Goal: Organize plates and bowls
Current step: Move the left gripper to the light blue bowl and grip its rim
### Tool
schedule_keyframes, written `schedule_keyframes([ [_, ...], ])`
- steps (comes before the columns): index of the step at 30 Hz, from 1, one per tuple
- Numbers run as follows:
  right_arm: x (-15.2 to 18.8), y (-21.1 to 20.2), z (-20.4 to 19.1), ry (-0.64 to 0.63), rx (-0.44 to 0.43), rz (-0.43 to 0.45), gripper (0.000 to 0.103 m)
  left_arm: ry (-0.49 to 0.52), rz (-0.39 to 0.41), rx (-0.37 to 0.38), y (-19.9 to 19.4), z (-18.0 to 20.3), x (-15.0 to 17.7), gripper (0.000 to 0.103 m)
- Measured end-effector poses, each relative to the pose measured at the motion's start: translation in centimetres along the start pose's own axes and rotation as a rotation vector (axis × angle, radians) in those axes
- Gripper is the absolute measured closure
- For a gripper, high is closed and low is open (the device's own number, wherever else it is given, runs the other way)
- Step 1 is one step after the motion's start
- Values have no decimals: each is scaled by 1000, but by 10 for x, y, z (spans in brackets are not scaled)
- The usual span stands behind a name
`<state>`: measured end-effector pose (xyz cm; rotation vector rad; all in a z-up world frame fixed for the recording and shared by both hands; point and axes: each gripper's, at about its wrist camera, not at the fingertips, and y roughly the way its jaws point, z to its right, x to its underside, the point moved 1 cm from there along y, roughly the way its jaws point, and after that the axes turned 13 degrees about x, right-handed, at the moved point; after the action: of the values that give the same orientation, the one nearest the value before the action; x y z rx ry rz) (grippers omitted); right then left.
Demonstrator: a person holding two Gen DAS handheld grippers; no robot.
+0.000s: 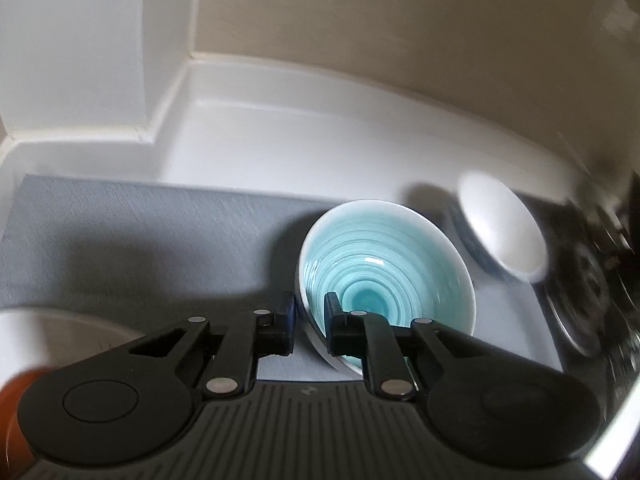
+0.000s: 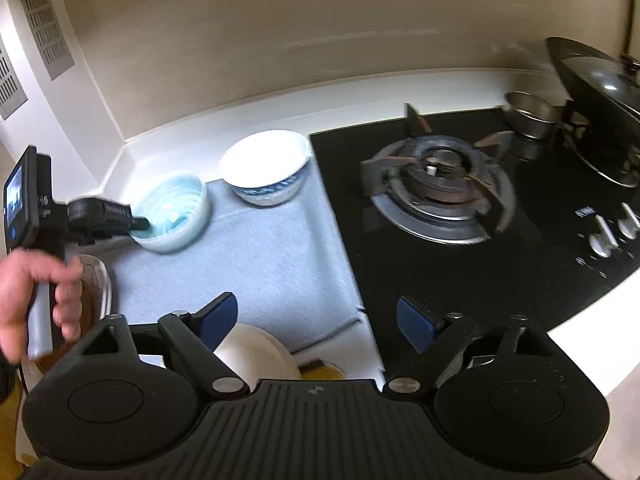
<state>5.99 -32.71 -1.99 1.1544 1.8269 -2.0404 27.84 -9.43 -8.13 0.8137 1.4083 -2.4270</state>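
Your left gripper fingers pinch the near rim of the turquoise bowl, centre frame on the grey mat. Your right gripper stands wide, empty. White bowl beyond, upper centre on the worktop.

Black tongs with blue pads, silver rivets.

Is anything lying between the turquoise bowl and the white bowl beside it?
Nothing visible does. Only bare grey mat separates the turquoise bowl from the white bowl. The left claw is clamped on the turquoise bowl's near rim.
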Motion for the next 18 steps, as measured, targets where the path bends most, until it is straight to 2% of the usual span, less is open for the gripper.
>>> schedule_keyframes([
  [4,-17,16,-22,-16,-30,-2,23,75,-82,87,-10,17,21,87],
  [6,-25,26,-34,-39,-46,-8,23,111,-96,113,-14,22,30,87],
  [7,-28,33,-40,-49,-52,-17,23,121,-82,114,-17,23,33,86],
  [9,-34,46,-51,-67,-61,-32,24,124,-56,110,-23,22,37,74],
  [14,-42,75,-70,-103,-82,-79,40,129,-1,85,-36,22,41,74],
  [16,-43,82,-78,-122,-77,-80,47,136,12,94,-38,23,40,62],
  [18,-43,86,-84,-137,-77,-86,47,147,27,63,-35,24,36,40],
])
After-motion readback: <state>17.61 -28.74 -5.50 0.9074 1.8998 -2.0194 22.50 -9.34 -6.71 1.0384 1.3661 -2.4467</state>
